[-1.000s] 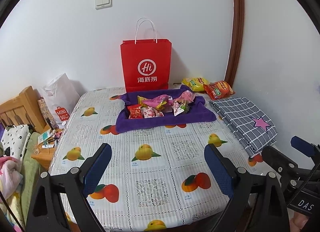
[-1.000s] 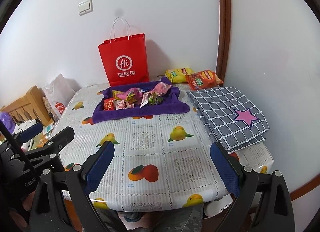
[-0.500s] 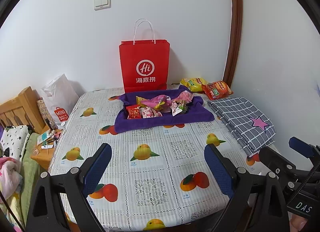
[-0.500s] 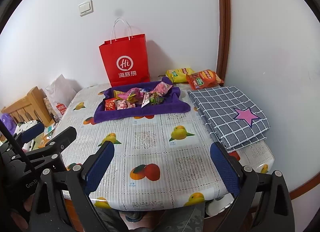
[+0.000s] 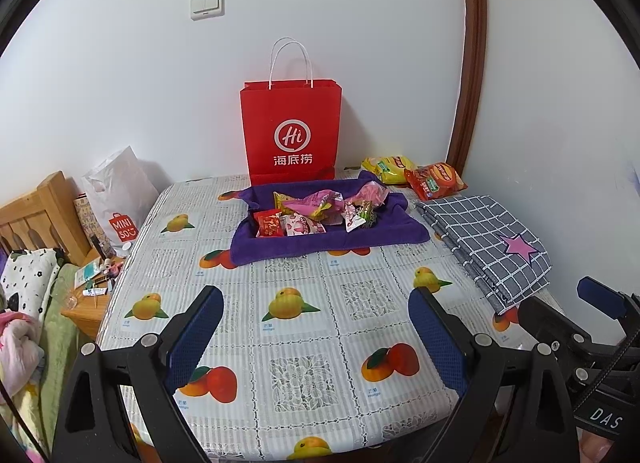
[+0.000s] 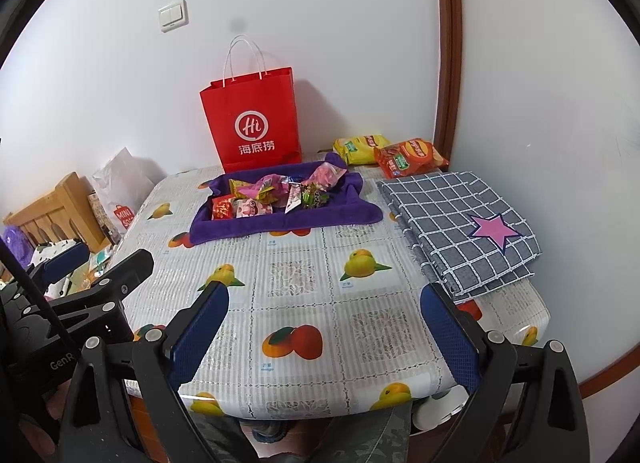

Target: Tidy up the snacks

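Left wrist view — table [image 5: 304, 327] sits slightly lower, farther | both grippers [image 5: 316, 327] [image 6: 324, 327] wide, empty, unchanged

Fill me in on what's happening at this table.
A person is holding a pair of tongs in each hand, about to organize snacks. Both the left tongs and the right tongs are open and empty, hovering over the near end of the table. Nothing is being touched yet. Small snack packets lie piled on a purple towel, a red paper bag stands behind it, and two chip bags lie beside a folded checked cloth.
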`<state>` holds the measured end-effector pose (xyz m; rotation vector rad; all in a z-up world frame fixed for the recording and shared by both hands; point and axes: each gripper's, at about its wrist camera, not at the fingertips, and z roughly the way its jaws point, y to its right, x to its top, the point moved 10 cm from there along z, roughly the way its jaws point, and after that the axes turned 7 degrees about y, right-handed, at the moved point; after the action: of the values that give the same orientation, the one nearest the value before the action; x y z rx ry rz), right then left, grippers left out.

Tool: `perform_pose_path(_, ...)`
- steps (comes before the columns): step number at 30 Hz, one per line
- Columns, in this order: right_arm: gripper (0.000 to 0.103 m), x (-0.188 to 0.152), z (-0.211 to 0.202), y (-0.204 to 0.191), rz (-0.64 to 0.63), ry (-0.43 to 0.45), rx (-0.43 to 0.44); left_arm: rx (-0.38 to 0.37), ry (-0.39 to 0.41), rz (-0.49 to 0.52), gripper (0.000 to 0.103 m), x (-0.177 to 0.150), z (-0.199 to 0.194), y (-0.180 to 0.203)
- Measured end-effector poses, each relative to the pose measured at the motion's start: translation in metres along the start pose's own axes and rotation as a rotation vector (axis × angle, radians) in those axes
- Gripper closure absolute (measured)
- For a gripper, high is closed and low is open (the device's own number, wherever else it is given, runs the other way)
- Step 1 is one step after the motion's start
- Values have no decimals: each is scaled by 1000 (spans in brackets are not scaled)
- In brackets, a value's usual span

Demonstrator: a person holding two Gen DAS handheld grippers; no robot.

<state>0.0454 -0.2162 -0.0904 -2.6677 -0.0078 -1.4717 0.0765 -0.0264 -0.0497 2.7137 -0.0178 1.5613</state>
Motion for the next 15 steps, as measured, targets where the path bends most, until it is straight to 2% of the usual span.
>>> perform_pose_path(15, 7, 0, -1, 0, 5, 0, 2, -3, -3, 1, 9, 0, -1, 0)
